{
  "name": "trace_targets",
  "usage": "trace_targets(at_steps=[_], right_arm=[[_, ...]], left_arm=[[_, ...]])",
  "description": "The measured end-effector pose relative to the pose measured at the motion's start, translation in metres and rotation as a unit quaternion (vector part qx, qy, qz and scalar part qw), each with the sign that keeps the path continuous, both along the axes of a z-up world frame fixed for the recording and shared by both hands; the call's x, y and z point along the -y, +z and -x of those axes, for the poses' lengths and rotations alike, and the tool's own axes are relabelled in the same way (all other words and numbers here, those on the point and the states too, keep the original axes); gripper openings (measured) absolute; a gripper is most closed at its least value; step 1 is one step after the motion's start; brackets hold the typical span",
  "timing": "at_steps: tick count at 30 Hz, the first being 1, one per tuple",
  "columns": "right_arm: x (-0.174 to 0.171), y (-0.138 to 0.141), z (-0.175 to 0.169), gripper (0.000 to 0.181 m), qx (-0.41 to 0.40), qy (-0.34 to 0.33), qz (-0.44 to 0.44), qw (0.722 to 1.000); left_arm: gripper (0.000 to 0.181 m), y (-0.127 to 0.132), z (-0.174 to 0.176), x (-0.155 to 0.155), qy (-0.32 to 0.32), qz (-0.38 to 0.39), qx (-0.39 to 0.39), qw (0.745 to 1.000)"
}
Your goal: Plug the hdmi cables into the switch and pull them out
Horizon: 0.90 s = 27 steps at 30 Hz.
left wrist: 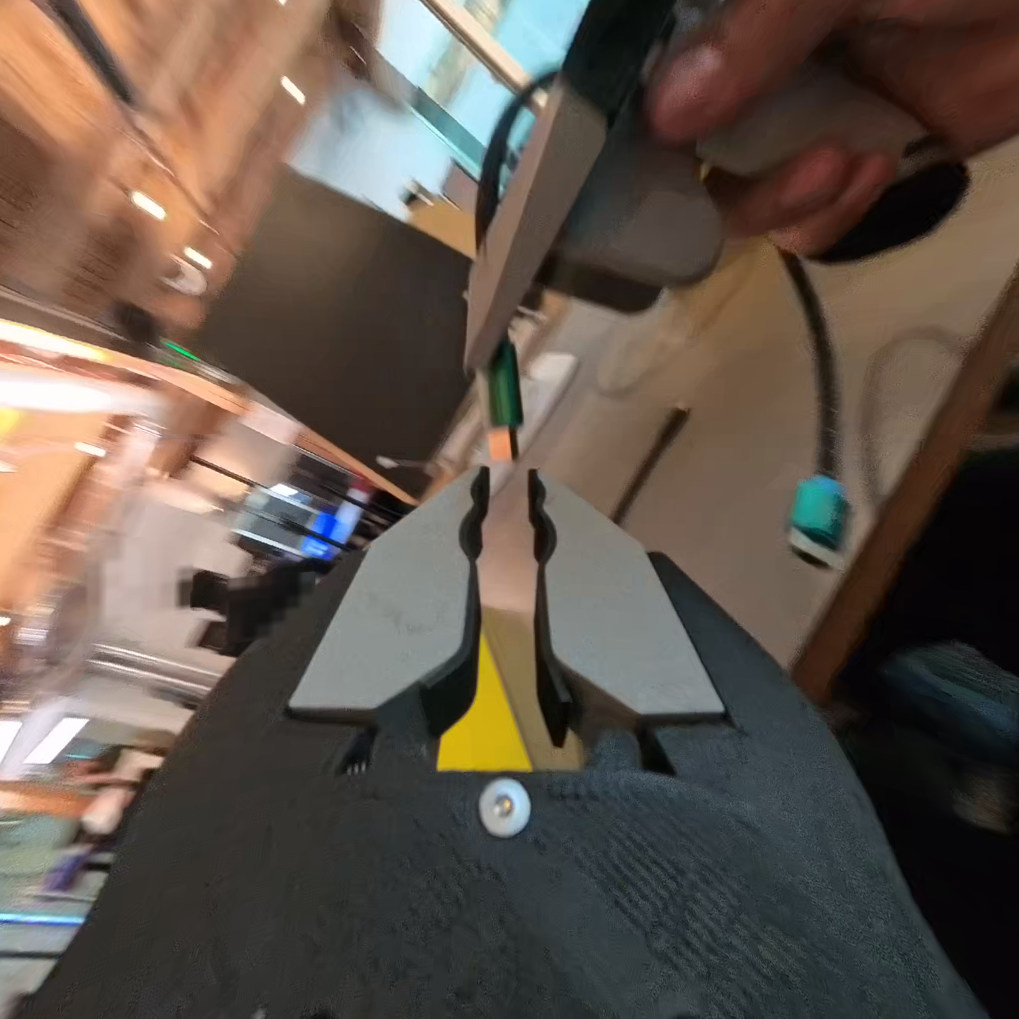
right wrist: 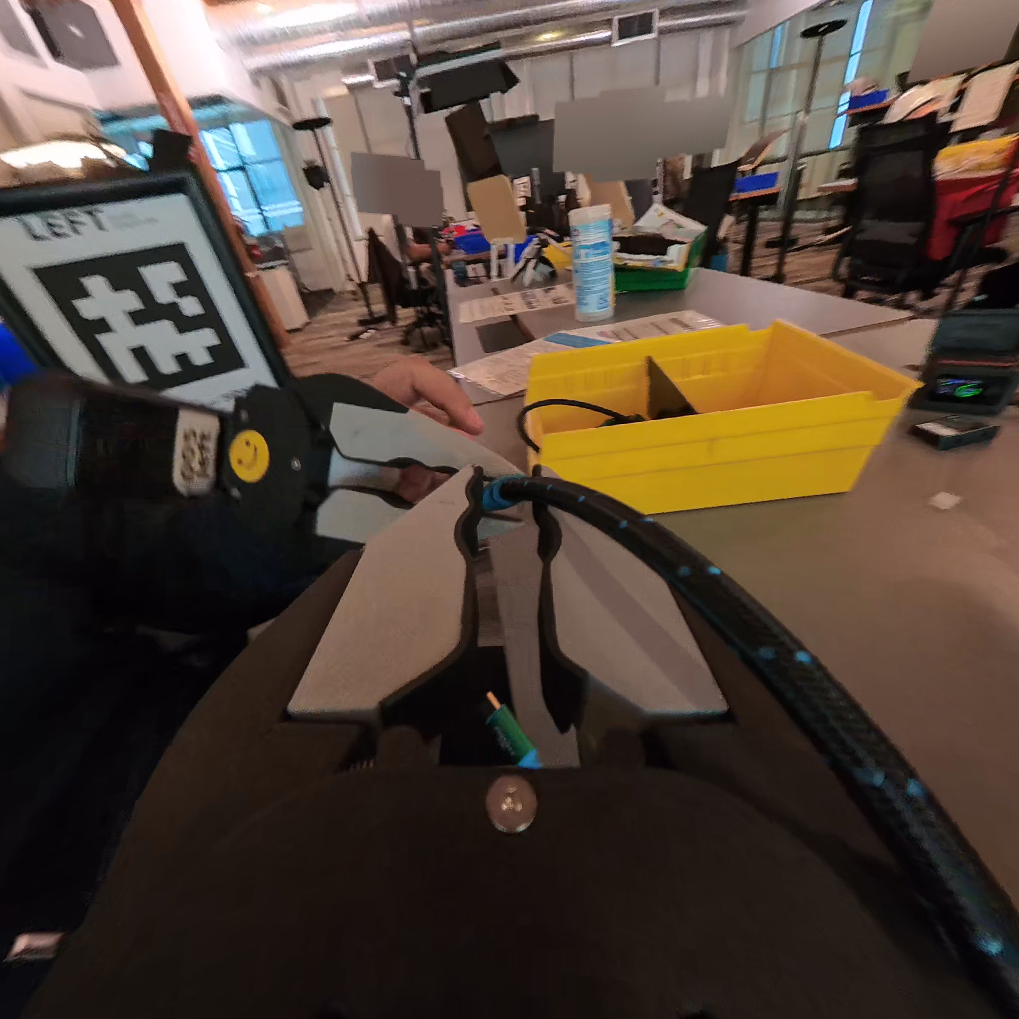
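Note:
My right gripper (right wrist: 506,479) is shut on a black braided HDMI cable with blue flecks (right wrist: 717,601), pinching it at its blue collar right at the tips. The cable arcs off to the lower right. A green plug (right wrist: 510,736) shows through the gap below the fingers. The blurred left wrist view shows the right gripper (left wrist: 488,358) from the side, held by a hand (left wrist: 827,110), with a green plug (left wrist: 502,391) at its tips and a teal plug (left wrist: 819,518) dangling on the cable. My left gripper (left wrist: 508,479) is slightly open and empty, just below that green plug. It also shows at left in the right wrist view (right wrist: 408,474).
A yellow divided bin (right wrist: 706,435) with a black cable inside stands on the grey table (right wrist: 799,579). A small black box (right wrist: 956,433) and a dark case (right wrist: 970,364) lie at the right. A white wipes canister (right wrist: 593,264) and a green tray (right wrist: 659,270) stand farther back. Left and right tips are no more than a few centimetres apart.

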State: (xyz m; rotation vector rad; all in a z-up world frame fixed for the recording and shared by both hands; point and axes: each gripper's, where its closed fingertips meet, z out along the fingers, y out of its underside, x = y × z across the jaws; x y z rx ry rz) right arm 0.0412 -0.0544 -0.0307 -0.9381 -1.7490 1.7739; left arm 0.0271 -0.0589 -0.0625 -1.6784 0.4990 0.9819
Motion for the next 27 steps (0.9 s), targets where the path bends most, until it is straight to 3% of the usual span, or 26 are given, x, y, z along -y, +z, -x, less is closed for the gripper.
trace_targets(at_steps=[5, 8, 14, 20, 25, 27], right_arm=[[-0.029, -0.003, 0.007, 0.011, -0.005, -0.052, -0.047, 0.998], [-0.049, -0.002, 0.009, 0.01, -0.004, -0.074, -0.052, 0.996], [-0.067, -0.004, 0.006, 0.01, 0.005, -0.077, -0.05, 0.996], [-0.075, -0.034, 0.017, 0.01, 0.039, -0.097, -0.131, 0.986], [-0.086, -0.077, 0.032, 0.01, 0.109, -0.124, -0.191, 0.967], [-0.092, -0.093, 0.035, 0.01, 0.154, -0.138, -0.189, 0.96]], left_arm=[[0.035, -0.044, 0.041, 0.02, 0.026, 0.108, 0.153, 0.982], [0.058, -0.081, 0.045, 0.02, 0.048, 0.155, 0.252, 0.954], [0.07, -0.13, 0.074, 0.006, 0.12, 0.178, 0.295, 0.931], [0.061, -0.137, 0.082, 0.004, 0.143, 0.169, 0.295, 0.929], [0.028, -0.142, 0.072, -0.002, 0.112, 0.154, 0.325, 0.926], [0.028, -0.143, 0.073, -0.001, 0.109, 0.157, 0.326, 0.926]])
